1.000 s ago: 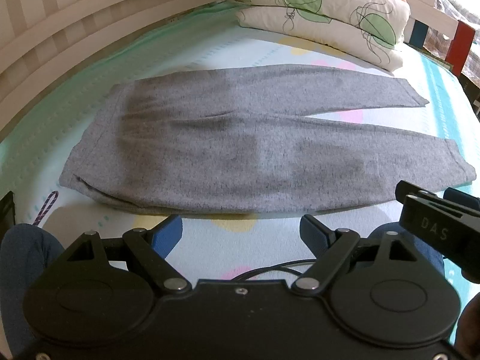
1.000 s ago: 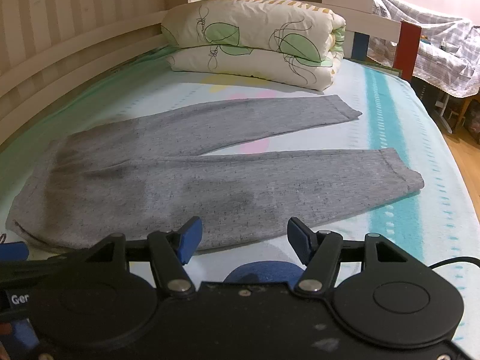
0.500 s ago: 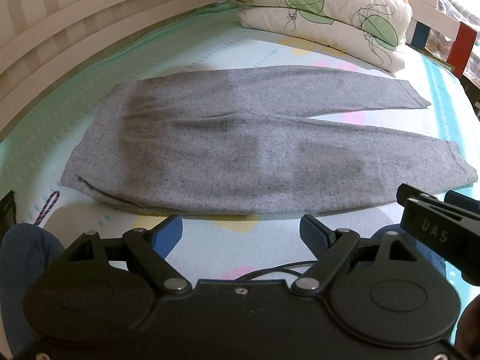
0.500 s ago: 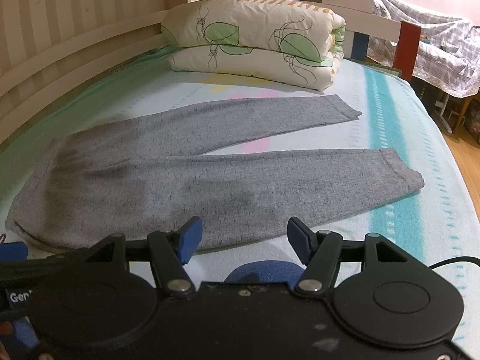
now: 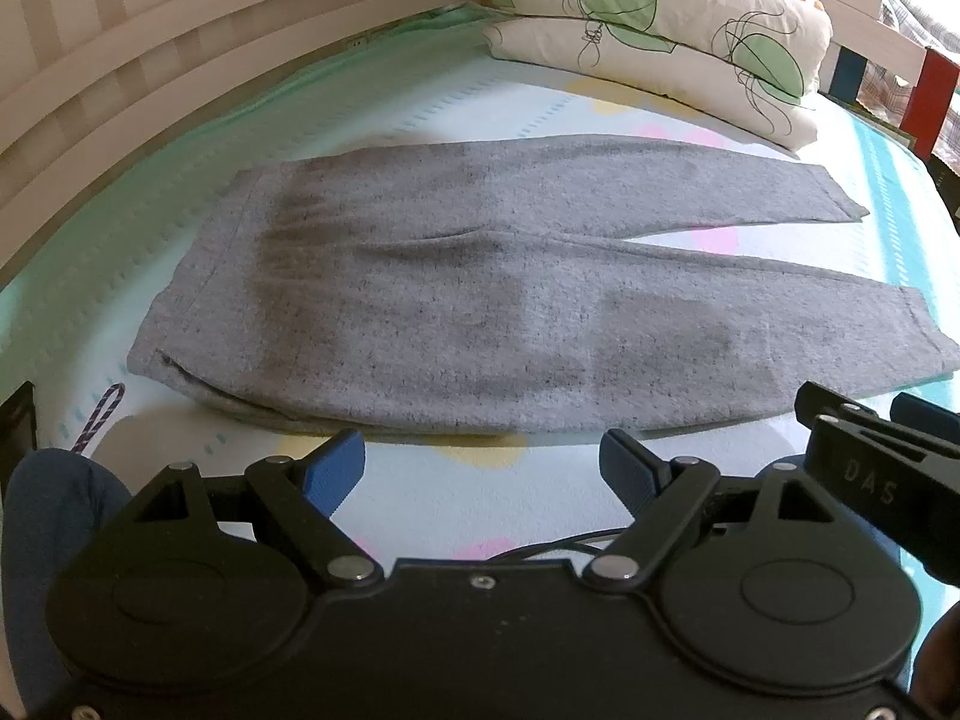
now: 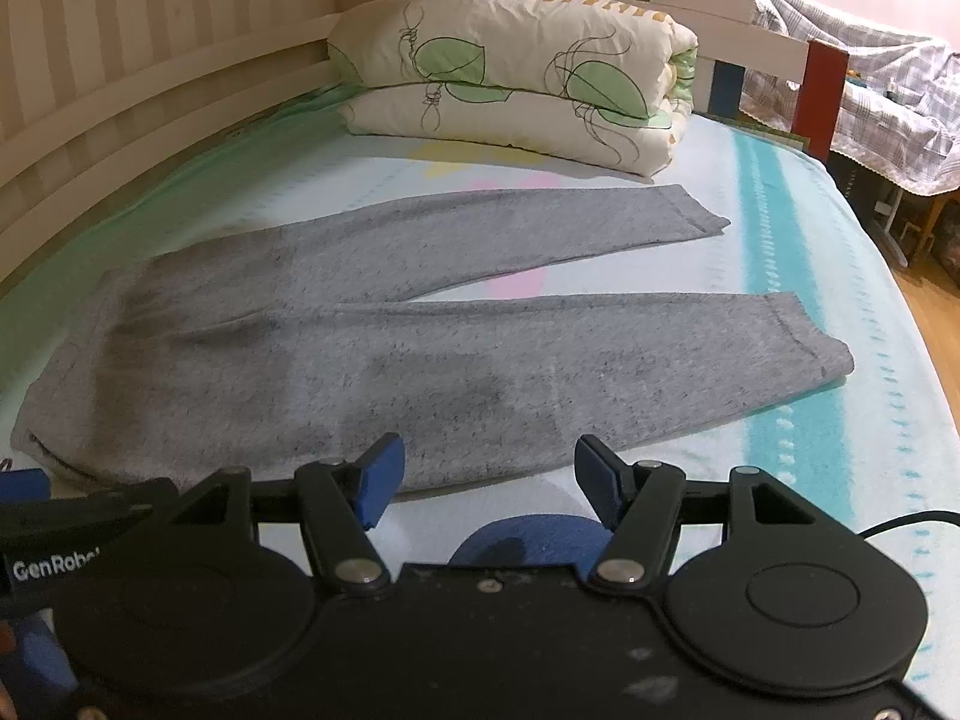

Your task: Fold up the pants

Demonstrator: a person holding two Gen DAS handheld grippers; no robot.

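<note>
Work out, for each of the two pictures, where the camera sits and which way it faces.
Left wrist: behind the open left claw, facing across the bed at the pants' waistband half; a blue-clad knee shows.
Right wrist: behind the open right claw, facing the pants legs and folded quilt.
Shared: pants, quilt, bed; each view catches the other claw at its edge.

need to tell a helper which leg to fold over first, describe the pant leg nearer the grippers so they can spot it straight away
On the bed, below the folded leaf-print quilt, grey sweatpants lie flat with the legs spread in a V. The near leg runs along the front edge. Its cuff rests on the teal stripe, while the other leg's cuff ends nearer the quilt.
</note>
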